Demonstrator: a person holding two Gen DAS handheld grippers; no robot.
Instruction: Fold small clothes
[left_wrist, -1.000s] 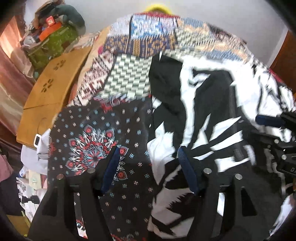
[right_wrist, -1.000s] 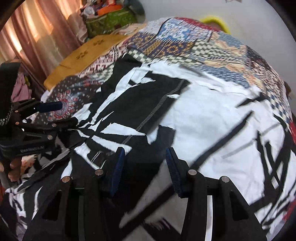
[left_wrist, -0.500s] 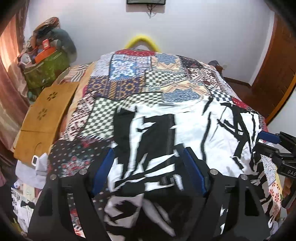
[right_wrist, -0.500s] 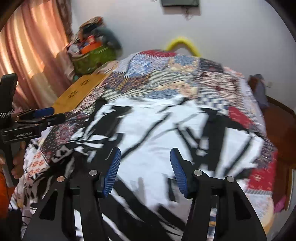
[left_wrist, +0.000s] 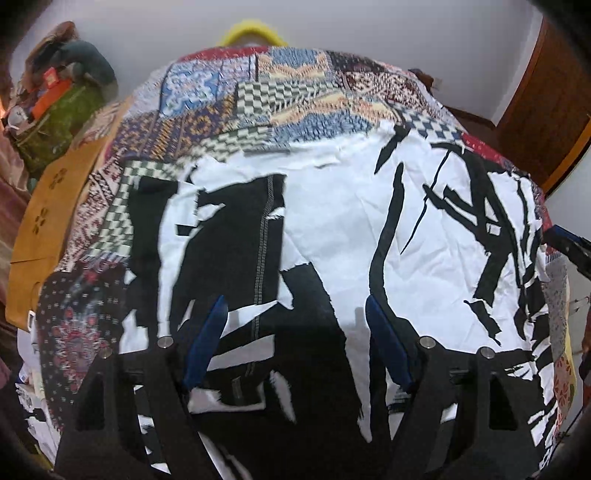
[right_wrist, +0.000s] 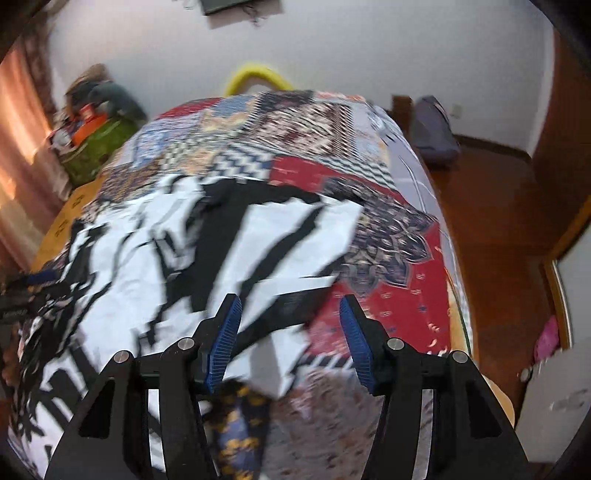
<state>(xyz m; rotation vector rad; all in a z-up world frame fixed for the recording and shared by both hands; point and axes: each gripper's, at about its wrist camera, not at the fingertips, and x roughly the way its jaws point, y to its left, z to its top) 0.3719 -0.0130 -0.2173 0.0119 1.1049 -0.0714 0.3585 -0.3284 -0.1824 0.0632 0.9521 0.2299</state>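
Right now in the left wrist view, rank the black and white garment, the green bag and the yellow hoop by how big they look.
1. Black and white garment
2. Green bag
3. Yellow hoop, partly hidden behind the bed, so unsure

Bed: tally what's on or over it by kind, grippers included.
Black-and-white garment: 1
Patchwork bedspread: 1
Grippers: 2, left gripper and right gripper, both open and empty
Total: 4

Both looking steeply down past own fingers, close above the black-and-white garment (left_wrist: 332, 229) on the patchwork bedspread (right_wrist: 295, 125); shared: both.
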